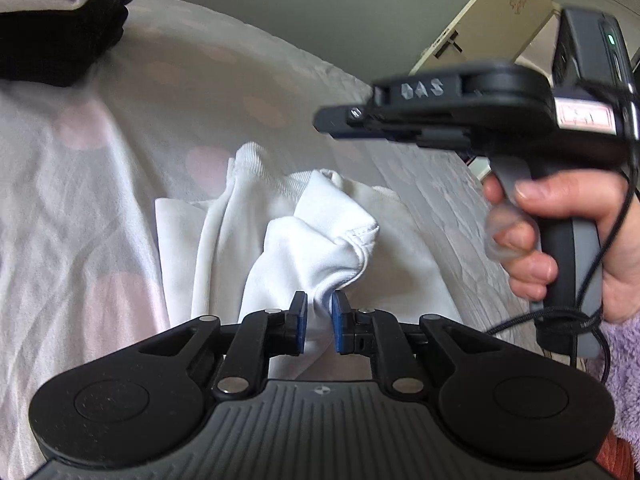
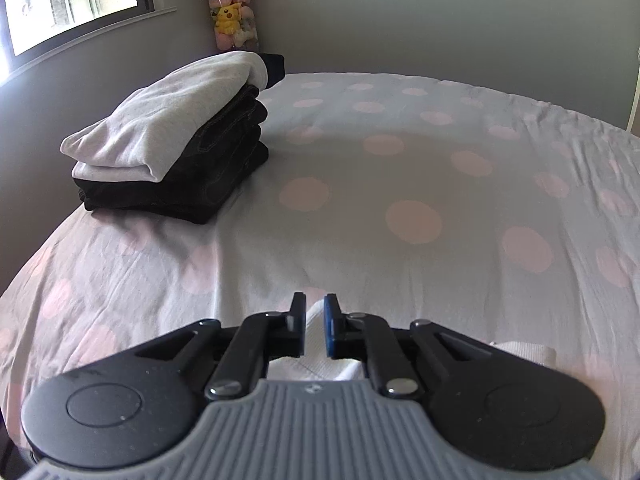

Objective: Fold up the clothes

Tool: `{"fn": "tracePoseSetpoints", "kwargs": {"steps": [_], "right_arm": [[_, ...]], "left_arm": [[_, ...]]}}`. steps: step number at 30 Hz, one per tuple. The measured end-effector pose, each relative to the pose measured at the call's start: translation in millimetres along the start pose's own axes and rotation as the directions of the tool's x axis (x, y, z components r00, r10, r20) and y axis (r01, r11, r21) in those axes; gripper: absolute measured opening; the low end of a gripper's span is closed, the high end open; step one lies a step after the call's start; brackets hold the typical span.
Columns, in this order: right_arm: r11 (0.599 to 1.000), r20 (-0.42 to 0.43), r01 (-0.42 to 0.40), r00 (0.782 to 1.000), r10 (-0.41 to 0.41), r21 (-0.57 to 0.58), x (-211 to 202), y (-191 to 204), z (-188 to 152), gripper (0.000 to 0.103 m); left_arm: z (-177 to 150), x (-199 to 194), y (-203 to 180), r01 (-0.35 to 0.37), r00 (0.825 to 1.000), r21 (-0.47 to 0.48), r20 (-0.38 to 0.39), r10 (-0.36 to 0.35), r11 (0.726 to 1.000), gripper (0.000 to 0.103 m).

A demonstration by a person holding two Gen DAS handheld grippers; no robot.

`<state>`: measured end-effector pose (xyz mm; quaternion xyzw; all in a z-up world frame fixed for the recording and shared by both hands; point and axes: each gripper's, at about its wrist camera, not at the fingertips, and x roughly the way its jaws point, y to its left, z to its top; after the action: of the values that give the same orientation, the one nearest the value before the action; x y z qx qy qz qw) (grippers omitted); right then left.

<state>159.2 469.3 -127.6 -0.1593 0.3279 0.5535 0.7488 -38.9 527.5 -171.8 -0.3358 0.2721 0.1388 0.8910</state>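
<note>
Gripping a bunched fold of the white garment [image 1: 320, 240], your left gripper [image 1: 320, 322] had its blue pads [image 1: 340, 320] pressed in on the cloth from both sides, so the fabric rose in a twisted ridge straight out of the jaws. That garment lay crumpled on the bedsheet [image 1: 80, 200], pale with pink dots, with a ribbed edge showing at its far end. Your right hand [image 1: 560, 240] was wrapped around the handle of the other tool, which hung above the garment's right side in the left wrist view.

From its own camera, your right gripper [image 2: 316, 326] had its fingers drawn close together with a strip of white cloth between them, and more white fabric [image 2: 524, 350] peeked out beside its right linkage; the pads looked closed on that cloth. Well beyond it, near the far left corner of the bed, a folded stack [image 2: 172, 148] sat with a white top [image 2: 168, 120] over dark trousers [image 2: 216, 176]. A tube of plush toys [image 2: 232, 8] stood in the room's corner beside the window [image 2: 72, 0].
</note>
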Motion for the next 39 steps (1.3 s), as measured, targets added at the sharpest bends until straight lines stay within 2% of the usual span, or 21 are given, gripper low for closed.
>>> {"fn": "tracePoseSetpoints", "kwargs": {"steps": [4,7,9,10,11,12,13,16,18,19,20,23,25,27,30,32,37,39], "right_arm": [[0.999,0.021,0.034,0.999,-0.035,0.037,-28.3,-21.2,-16.8,0.025],[0.996,0.021,0.075,0.997,-0.076,0.054,-46.9,-40.1,-31.8,0.027],[0.992,0.009,0.099,0.995,-0.100,0.081,-56.6,-54.2,-43.8,0.031],[0.990,0.002,0.108,0.994,-0.109,0.095,-60.4,-60.6,-49.6,0.033],[0.987,-0.007,0.119,0.993,-0.119,0.111,-65.2,-69.0,-57.6,0.036],[0.984,-0.013,0.128,0.992,-0.128,0.123,-68.5,-75.5,-65.2,0.038],[0.981,-0.020,0.137,0.991,-0.136,0.135,-71.7,-81.9,-72.8,0.042],[0.972,-0.035,0.156,0.988,-0.152,0.177,-78.8,-99.5,-93.5,0.052],[0.964,-0.044,0.163,0.987,-0.157,0.211,-80.7,-109.9,-105.0,0.054],[0.959,-0.049,0.165,0.986,-0.158,0.230,-80.6,-114.8,-110.0,0.054],[0.954,-0.054,0.165,0.986,-0.157,0.248,-79.2,-119.3,-113.1,0.055],[0.949,-0.058,0.153,0.988,-0.143,0.275,-74.9,-128.2,-118.6,0.056],[0.948,-0.059,0.141,0.990,-0.130,0.286,-71.8,-133.1,-121.5,0.057],[0.950,-0.052,0.119,0.993,-0.108,0.290,-67.4,-137.9,-122.6,0.061],[0.948,-0.045,0.080,0.997,-0.069,0.309,-55.7,-147.9,-122.8,0.063],[0.943,-0.035,0.050,0.999,-0.041,0.330,-47.9,-154.7,-123.2,0.063],[0.907,-0.016,-0.031,0.999,0.042,0.419,-28.6,-176.3,-131.8,0.064],[0.888,0.006,-0.069,0.997,0.075,0.454,-23.2,-183.1,-137.1,0.064]], "left_arm": [[4.5,-18.9,12.4,-0.068,0.991,-0.042,0.109,0.072,0.997,0.013],[6.2,-30.1,24.9,-0.148,0.964,-0.116,0.206,0.170,0.982,0.014],[4.9,-35.6,31.1,-0.188,0.946,-0.162,0.235,0.223,0.969,0.023],[4.5,-35.1,37.4,-0.190,0.942,-0.178,0.243,0.231,0.965,0.033],[9.4,-35.4,34.2,-0.188,0.940,-0.194,0.248,0.233,0.963,0.052],[14.4,-35.6,31.0,-0.185,0.938,-0.210,0.253,0.236,0.960,0.062],[15.3,-32.4,27.9,-0.174,0.944,-0.192,0.247,0.219,0.966,0.075],[18.1,-22.8,18.8,-0.141,0.959,-0.139,0.225,0.170,0.980,0.079],[20.0,-16.3,12.7,-0.118,0.968,-0.104,0.209,0.138,0.988,0.085],[17.7,-9.7,7.6,-0.153,0.968,-0.085,0.189,0.166,0.985,0.087],[15.5,-3.2,2.5,-0.187,0.966,-0.065,0.169,0.196,0.980,0.087],[4.5,12.2,11.6,-0.253,0.959,-0.133,0.101,0.267,0.958,0.087],[1.7,13.9,26.7,-0.219,0.966,-0.214,0.087,0.242,0.952,0.087],[1.4,16.2,36.8,-0.200,0.971,-0.255,0.078,0.226,0.946,0.087],[6.2,22.0,40.3,-0.181,0.975,-0.238,0.081,0.205,0.954,0.079],[8.0,27.7,38.9,-0.161,0.980,-0.219,0.082,0.183,0.962,0.065],[4.0,39.7,23.0,-0.233,0.967,-0.095,0.087,0.241,0.968,0.063],[4.5,41.3,25.9,-0.225,0.969,-0.103,0.077,0.234,0.969,0.064]]}}
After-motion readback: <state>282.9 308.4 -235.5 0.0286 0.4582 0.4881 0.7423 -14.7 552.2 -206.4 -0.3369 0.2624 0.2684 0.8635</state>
